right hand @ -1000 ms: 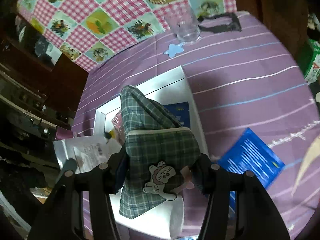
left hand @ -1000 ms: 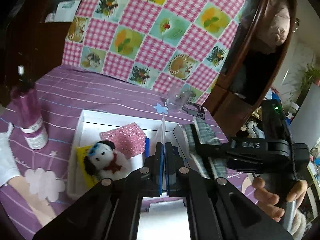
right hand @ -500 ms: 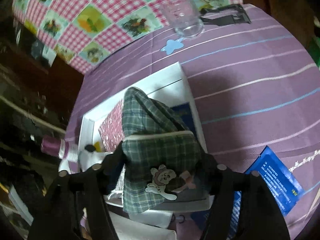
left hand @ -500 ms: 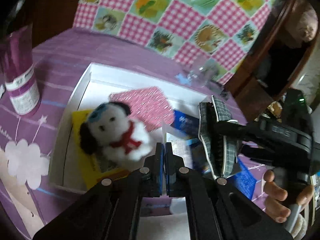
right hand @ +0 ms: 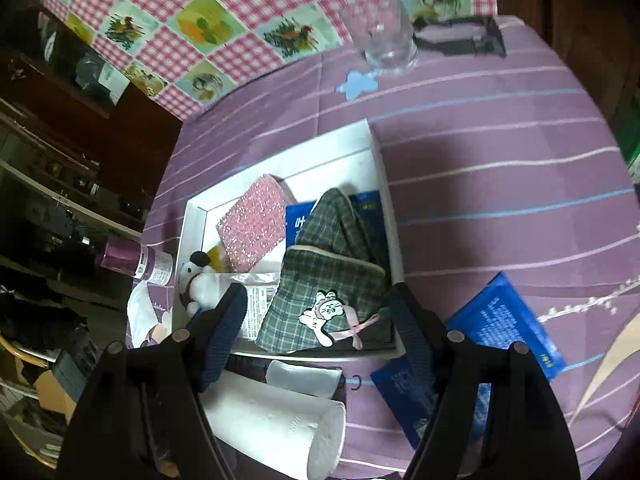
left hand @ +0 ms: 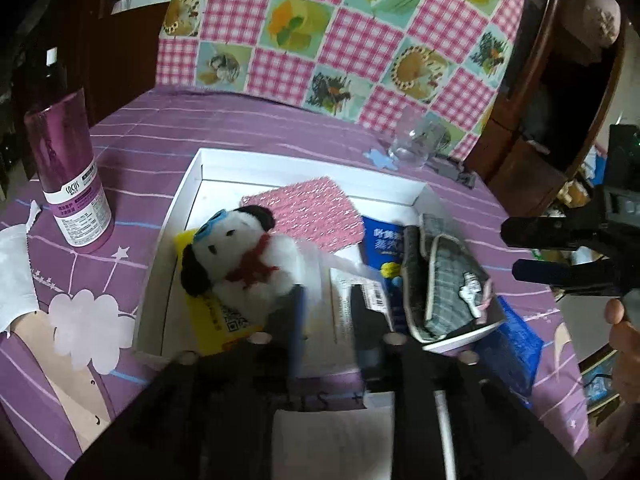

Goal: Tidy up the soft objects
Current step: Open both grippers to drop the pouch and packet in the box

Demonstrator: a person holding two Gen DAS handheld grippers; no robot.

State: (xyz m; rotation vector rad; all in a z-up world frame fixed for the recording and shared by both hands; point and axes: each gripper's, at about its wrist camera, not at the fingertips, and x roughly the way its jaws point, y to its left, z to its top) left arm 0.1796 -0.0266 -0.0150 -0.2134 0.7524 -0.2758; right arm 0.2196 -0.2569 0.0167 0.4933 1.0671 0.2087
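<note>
A white tray [left hand: 192, 184] on the purple tablecloth holds a white plush dog [left hand: 240, 256], a pink glittery pad [left hand: 308, 212], a blue packet [left hand: 380, 244], a clear wrapped packet [left hand: 344, 276] and a green plaid pouch [left hand: 444, 280]. The pouch [right hand: 332, 284] lies at the tray's right end, free of the fingers. My left gripper [left hand: 326, 312] is open just above the clear packet beside the dog. My right gripper [right hand: 320, 320] is open, its fingers standing either side of the pouch; in the left wrist view it [left hand: 516, 252] is off the tray's right side.
A purple bottle [left hand: 68, 176] stands left of the tray. A clear glass [left hand: 416, 140] and a black clip [right hand: 460, 36] sit at the back. A blue packet [right hand: 492, 332] and a paper roll [right hand: 280, 428] lie at the front. A chequered cloth [left hand: 340, 28] hangs behind.
My right gripper has opened and let go of the plaid pouch, which now lies in the tray. My left gripper has opened, releasing the clear packet.
</note>
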